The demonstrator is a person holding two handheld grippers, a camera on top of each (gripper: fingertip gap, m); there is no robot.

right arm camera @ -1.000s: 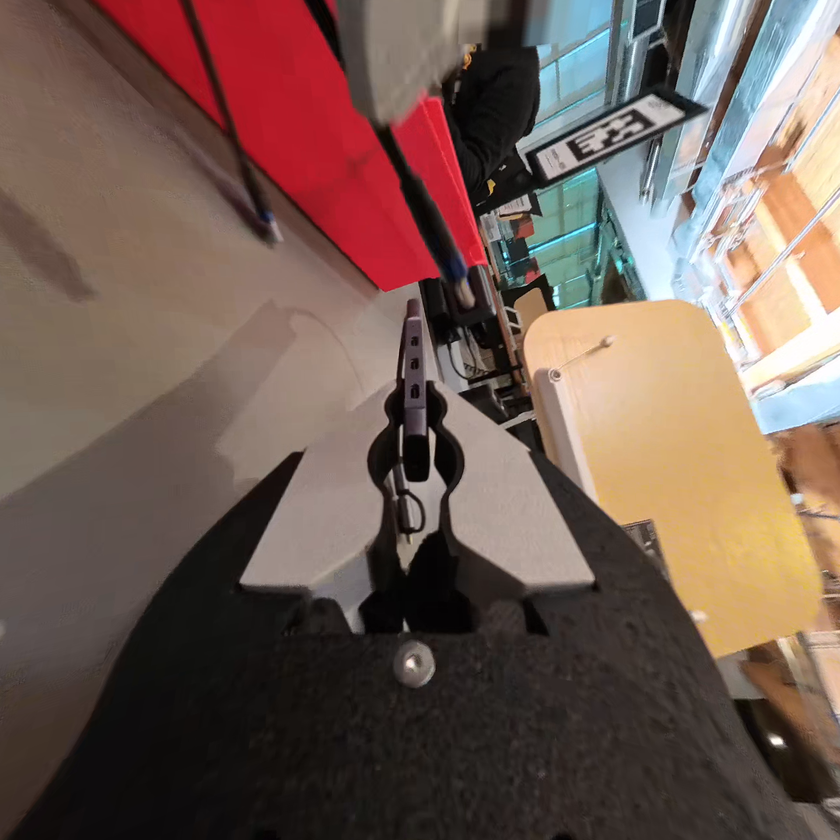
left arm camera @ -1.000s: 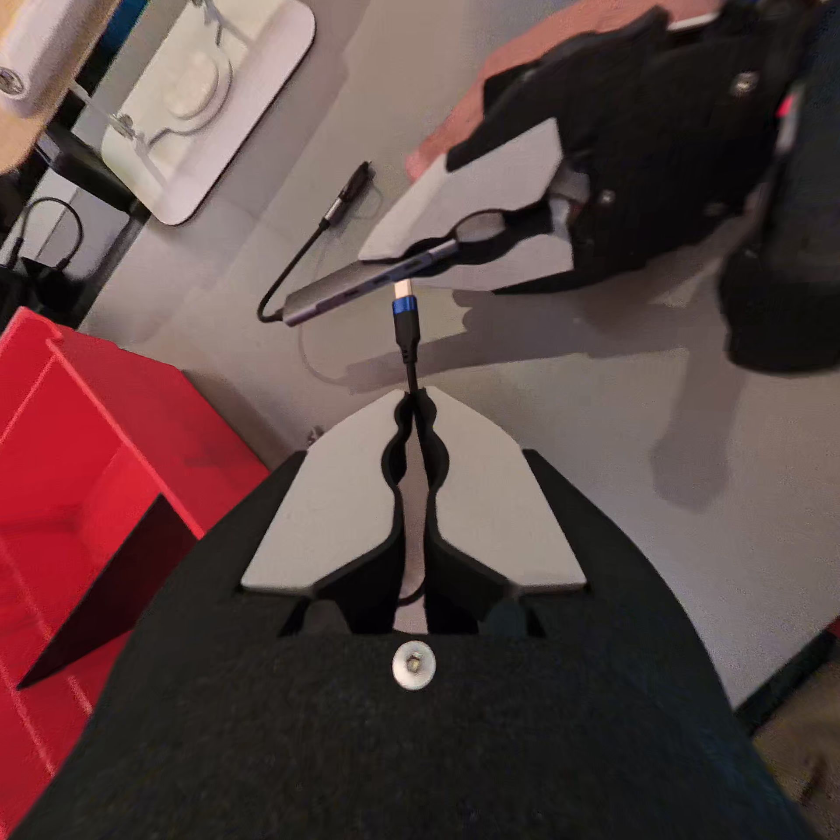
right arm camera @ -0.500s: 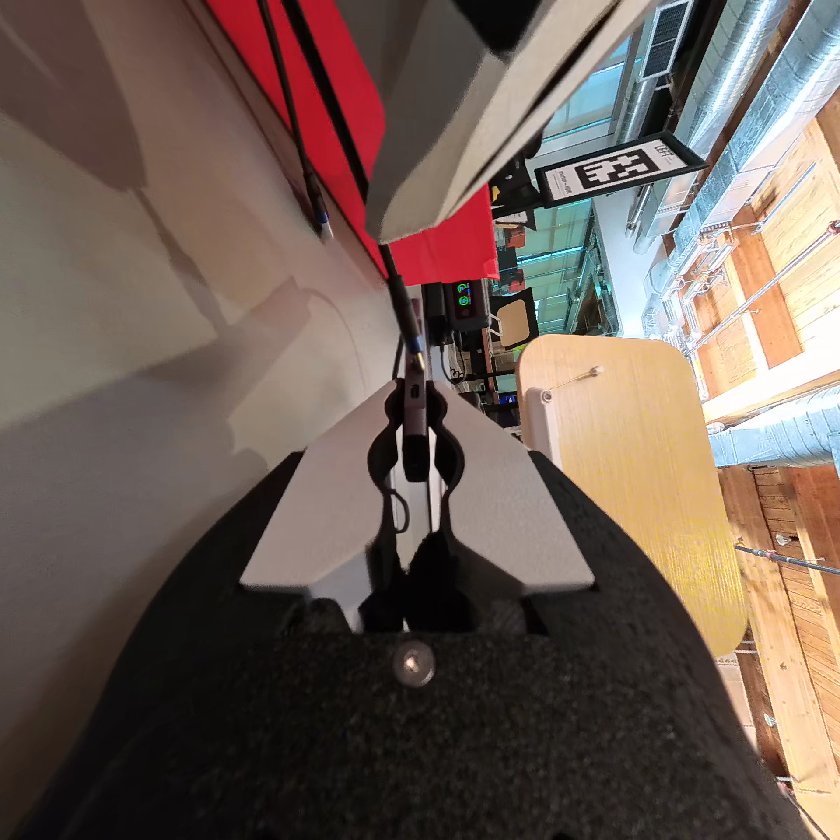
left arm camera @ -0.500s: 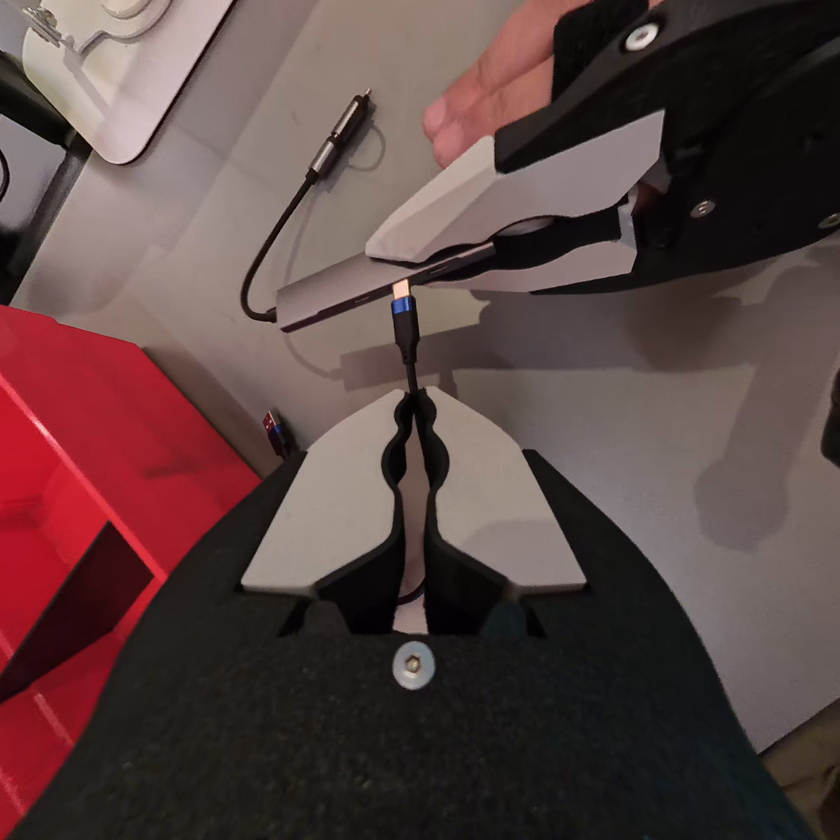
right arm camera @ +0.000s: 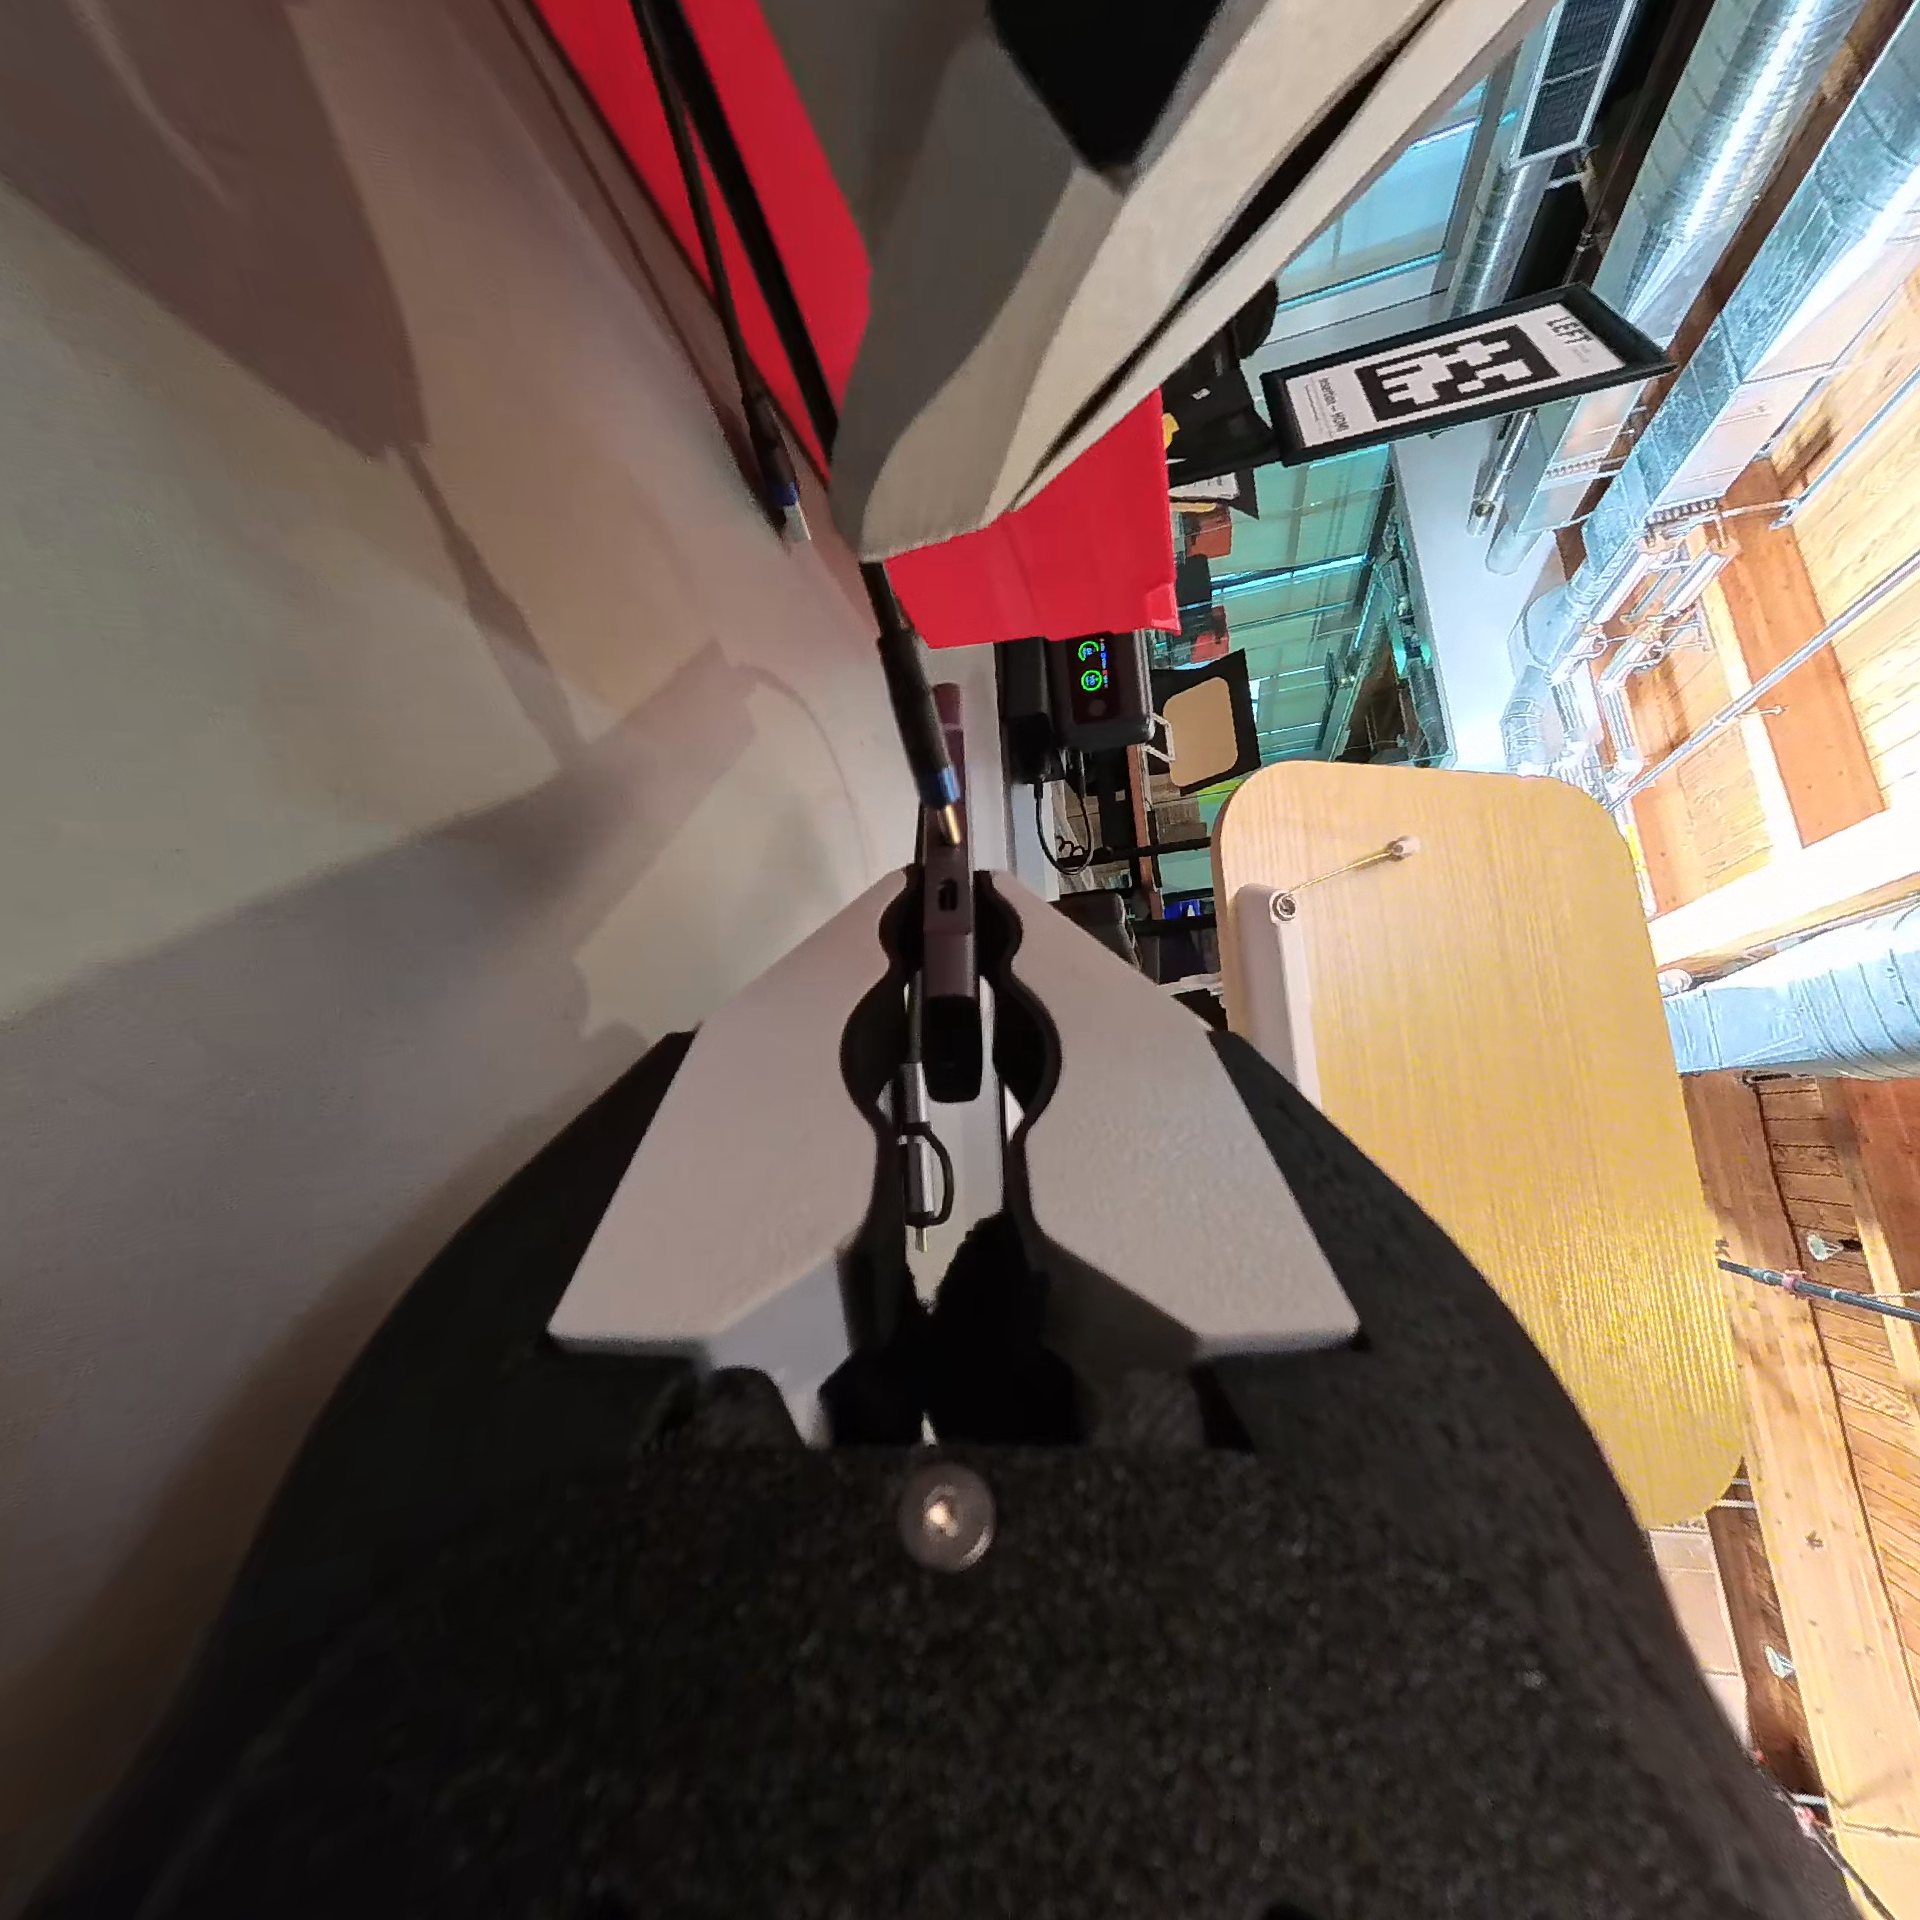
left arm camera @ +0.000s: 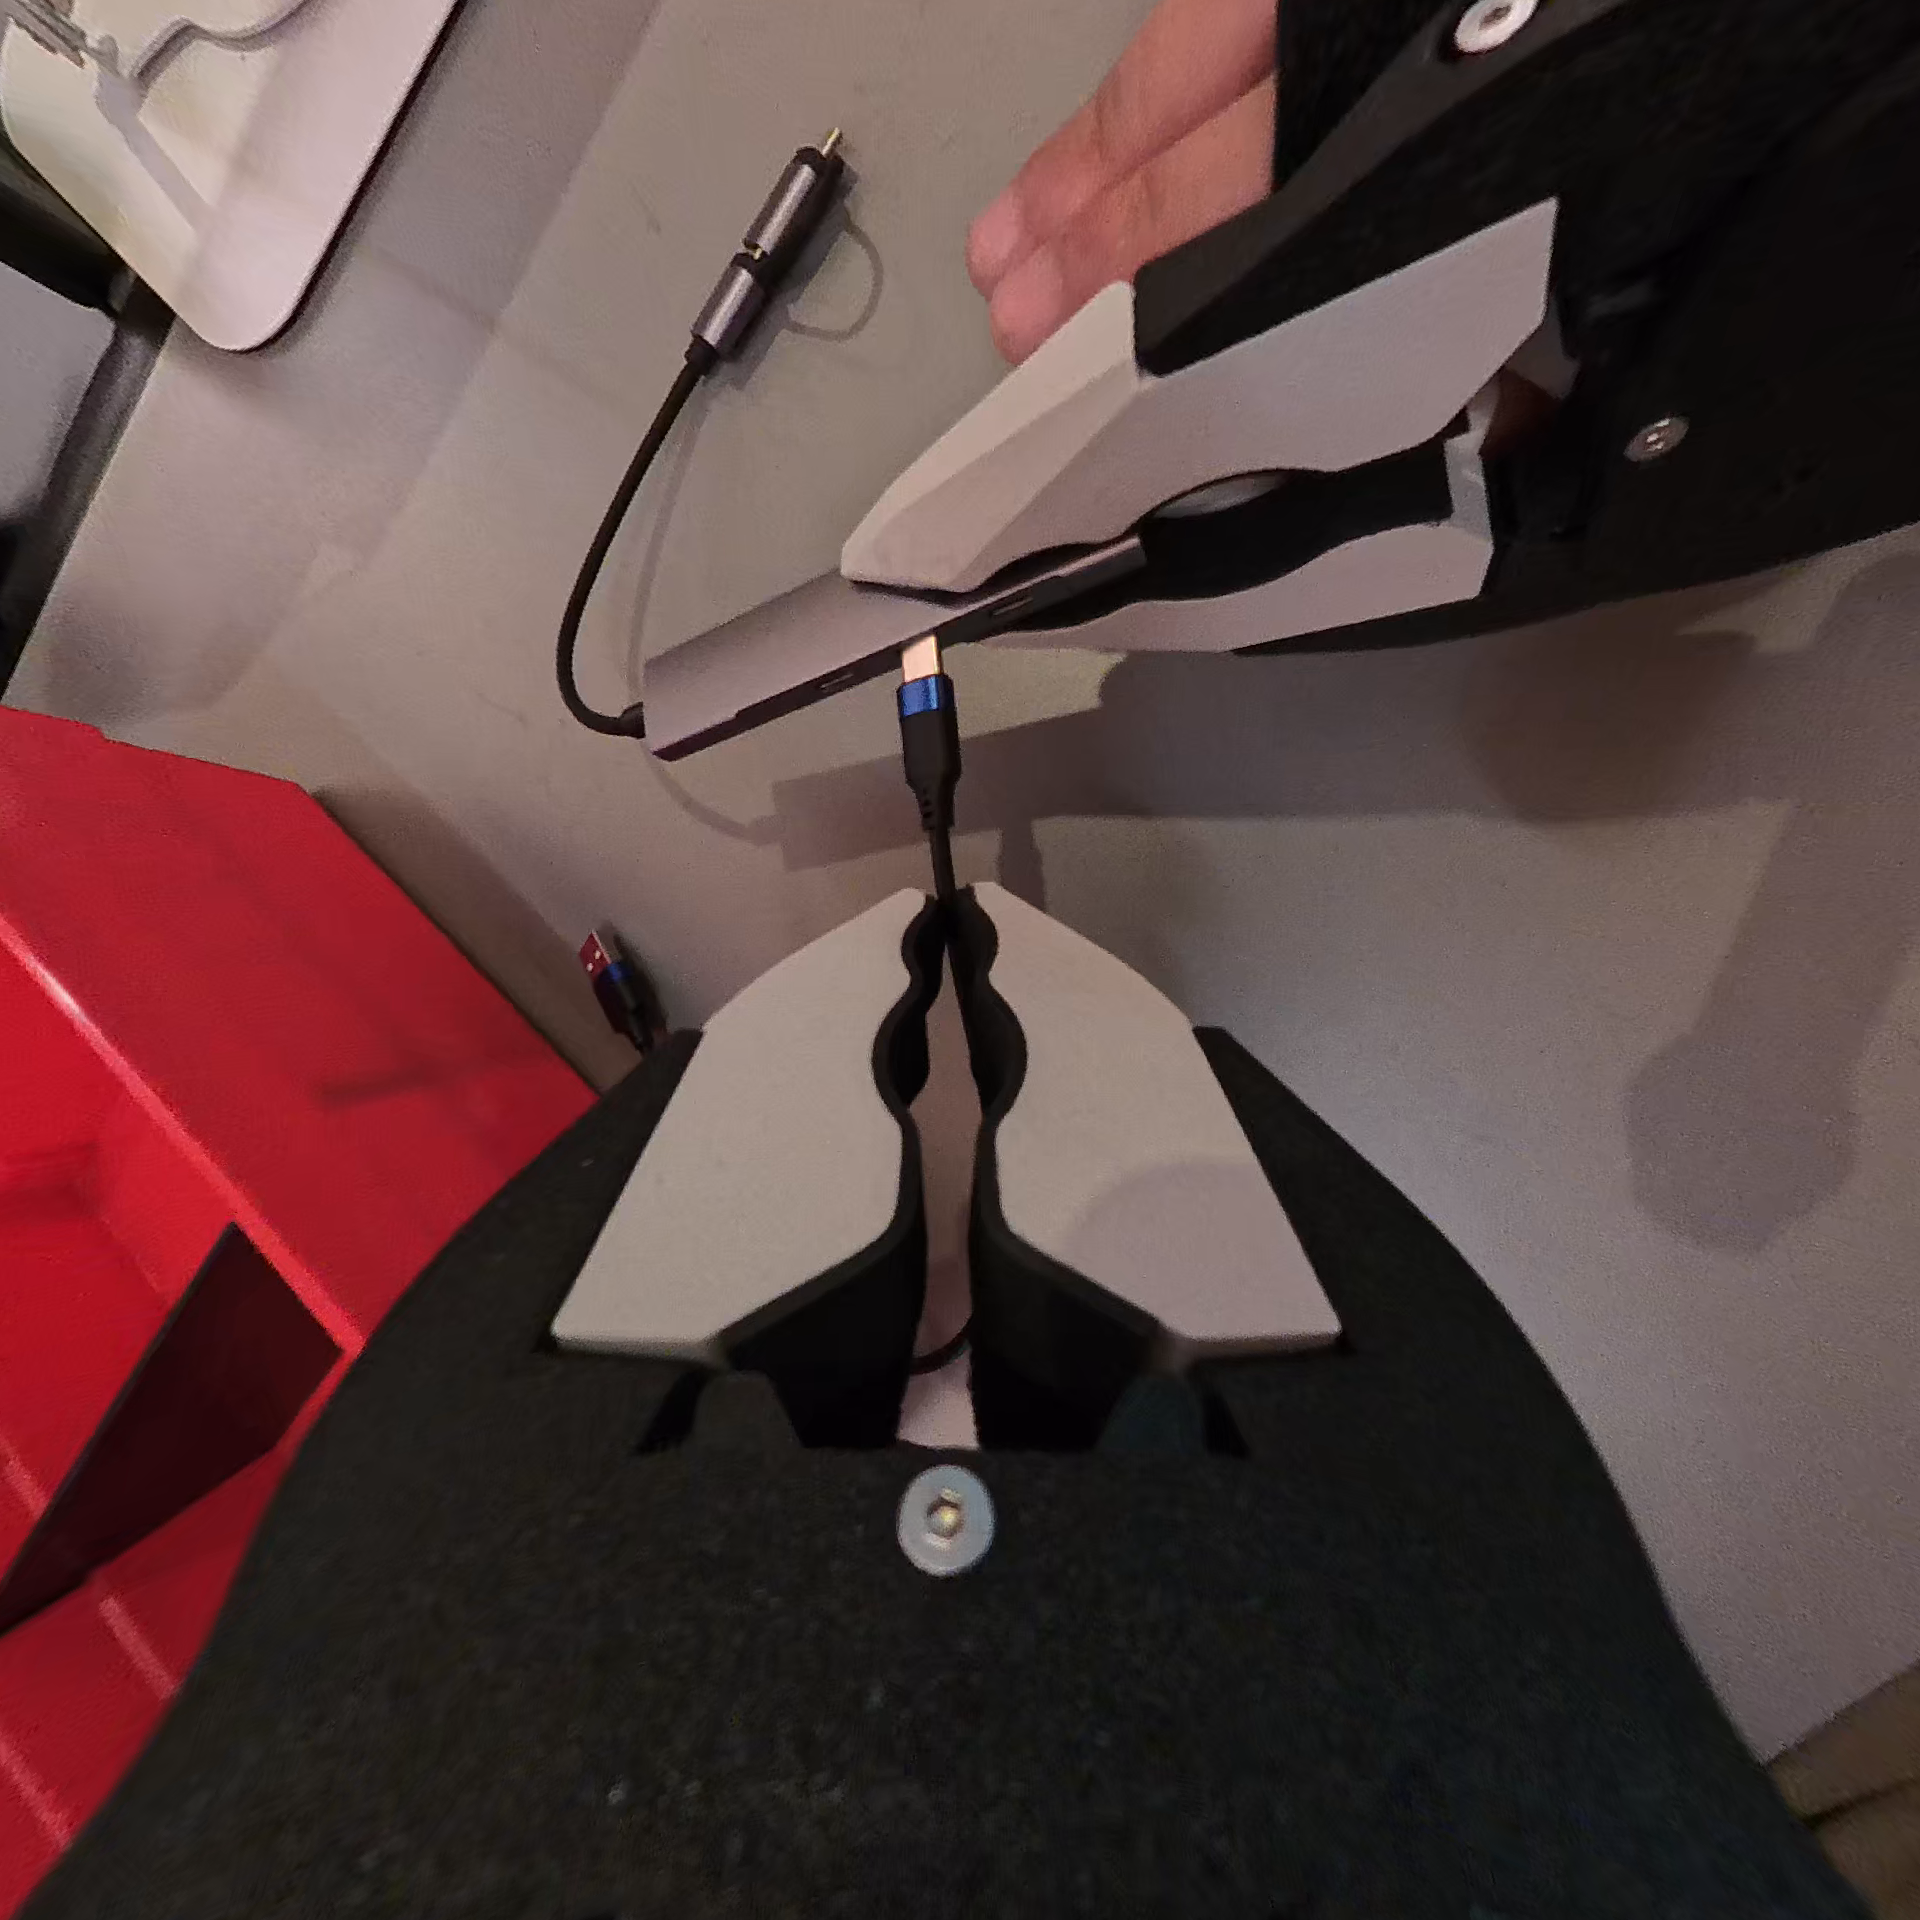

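My left gripper (left arm camera: pixel 945 896) is shut on a black cable (left arm camera: pixel 940 847) whose blue-collared metal plug (left arm camera: pixel 925 681) points up at the edge of a flat grey hub (left arm camera: pixel 769 675). The plug tip touches the hub's port side. My right gripper (right arm camera: pixel 948 878) is shut on the hub (right arm camera: pixel 951 940); it also shows in the left wrist view (left arm camera: pixel 904 566), coming in from the upper right, with a hand (left arm camera: pixel 1101 197) behind it. The hub's short black lead ends in a grey connector (left arm camera: pixel 764 265) lying on the table. In the right wrist view the plug (right arm camera: pixel 940 805) meets the hub's end.
A red bin (left arm camera: pixel 156 1091) stands at the left on the grey table (left arm camera: pixel 1403 987). The cable's other plug (left arm camera: pixel 608 966) lies beside the bin. A white tray (left arm camera: pixel 208 145) lies at the top left. A wooden board (right arm camera: pixel 1475 1091) and shelving show in the right wrist view.
The right gripper has brought the hub closer and lower toward the plug. The plug tip, just short of the hub a second ago, now touches its port side.
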